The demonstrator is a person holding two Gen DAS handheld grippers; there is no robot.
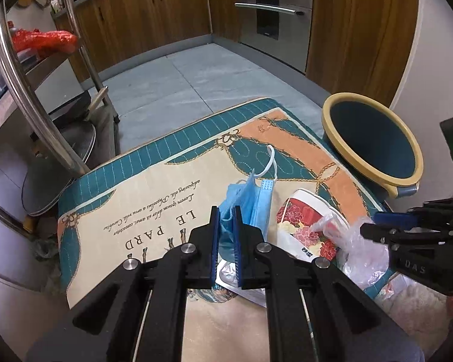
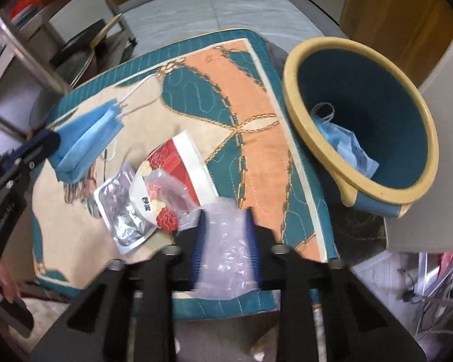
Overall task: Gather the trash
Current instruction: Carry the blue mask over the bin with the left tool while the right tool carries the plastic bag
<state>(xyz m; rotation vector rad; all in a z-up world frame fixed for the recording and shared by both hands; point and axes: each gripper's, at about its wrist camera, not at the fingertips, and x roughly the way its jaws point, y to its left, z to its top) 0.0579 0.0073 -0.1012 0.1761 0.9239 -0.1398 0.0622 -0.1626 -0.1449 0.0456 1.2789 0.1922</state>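
A: Nearest us, our left tool point(image 1: 226, 211) is clamped on a folded blue face mask point(image 1: 250, 199), lifted clear of the quilted mat point(image 1: 142, 199).

B: And our right tool point(image 2: 225, 226) is pinched on crinkled clear plastic wrap point(image 2: 226, 259) near the mat's front edge.

A: Between them we see a flattened floral packet point(image 2: 178, 163) overlapping a silvery pouch point(image 2: 120, 211), both lying on the mat.

B: The mat is teal-bordered, peach and cream with chain patterns. Its right edge lies just beside the tilted blue bin point(image 2: 362, 114), cream-rimmed, another blue mask point(image 2: 347, 147) inside.

A: Beyond, we have open grey floor point(image 1: 196, 72), a metal rack point(image 1: 24, 96) on the left, and wooden cabinets point(image 1: 136, 15) farthest off.
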